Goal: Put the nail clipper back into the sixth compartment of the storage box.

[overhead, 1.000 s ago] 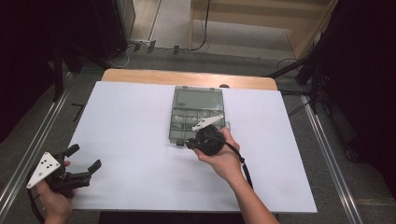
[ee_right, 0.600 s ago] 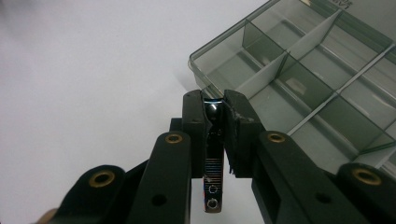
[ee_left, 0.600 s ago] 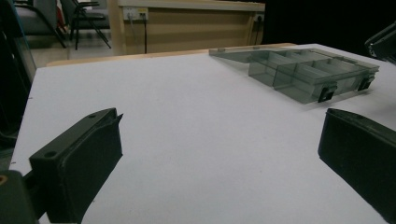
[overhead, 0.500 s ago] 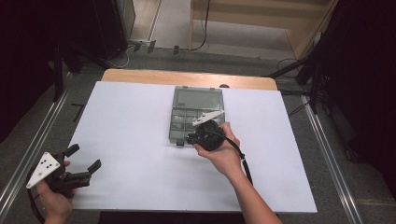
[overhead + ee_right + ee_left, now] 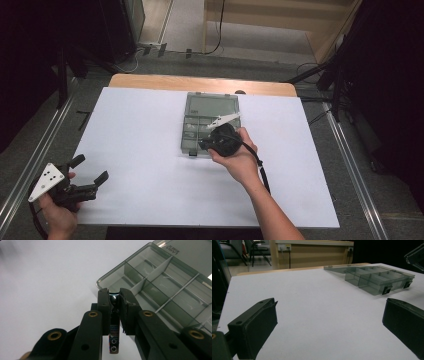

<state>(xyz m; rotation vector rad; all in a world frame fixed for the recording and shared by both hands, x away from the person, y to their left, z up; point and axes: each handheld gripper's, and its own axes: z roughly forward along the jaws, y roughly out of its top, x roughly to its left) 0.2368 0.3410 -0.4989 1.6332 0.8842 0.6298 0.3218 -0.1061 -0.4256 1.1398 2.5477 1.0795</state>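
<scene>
A clear grey compartment box (image 5: pixel 196 131) lies open in the middle of the white sheet, its lid (image 5: pixel 211 106) folded flat at the far side. My right gripper (image 5: pixel 204 145) hovers over the box's near right corner, shut on a thin shiny metal piece (image 5: pixel 113 335) that stands upright between the pads. In the right gripper view the jaw tips (image 5: pixel 114 296) sit just before the box's empty corner compartments (image 5: pixel 160 282). My left gripper (image 5: pixel 87 172) rests at the sheet's near left corner, open and empty. Its view looks between wide-apart jaws (image 5: pixel 329 320) toward the box (image 5: pixel 374 281).
The white sheet (image 5: pixel 140 150) covers most of a wooden table (image 5: pixel 150 81). Metal rails (image 5: pixel 350 170) run along both sides. Dark stands and cables occupy the floor beyond the far edge.
My right gripper has edged slightly farther over the box, still holding the thin piece. The left gripper has stayed where it was.
</scene>
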